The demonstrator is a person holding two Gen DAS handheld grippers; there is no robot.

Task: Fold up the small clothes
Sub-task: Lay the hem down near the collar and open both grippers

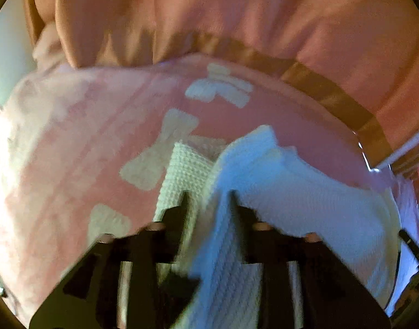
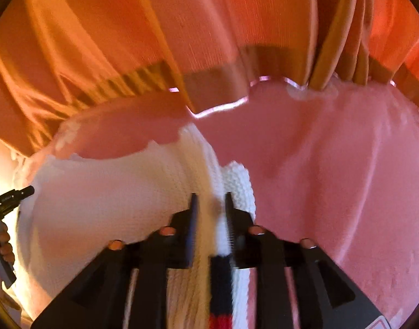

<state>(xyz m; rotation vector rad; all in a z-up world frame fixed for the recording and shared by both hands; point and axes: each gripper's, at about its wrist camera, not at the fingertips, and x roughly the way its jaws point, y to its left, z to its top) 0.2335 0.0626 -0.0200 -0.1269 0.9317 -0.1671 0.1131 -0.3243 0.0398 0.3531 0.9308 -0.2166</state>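
— Where's the knit (image 1: pixel 291 192)?
— On the pink blanket (image 1: pixel 72 150) (bow-printed), a fold between each pair of your fingers.
— Gripped?
— Left gripper (image 1: pixel 208 196) and right gripper (image 2: pixel 210 197) stand part open; pressing or not, can't tell.

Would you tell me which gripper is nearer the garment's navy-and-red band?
Right: the band lies between the right gripper's jaws; the left gripper is at the white garment's far edge.

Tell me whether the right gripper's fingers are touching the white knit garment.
Cannot tell. In the right wrist view the white knit garment runs between the right gripper fingers, but motion blur hides whether they press on it or stand just clear.
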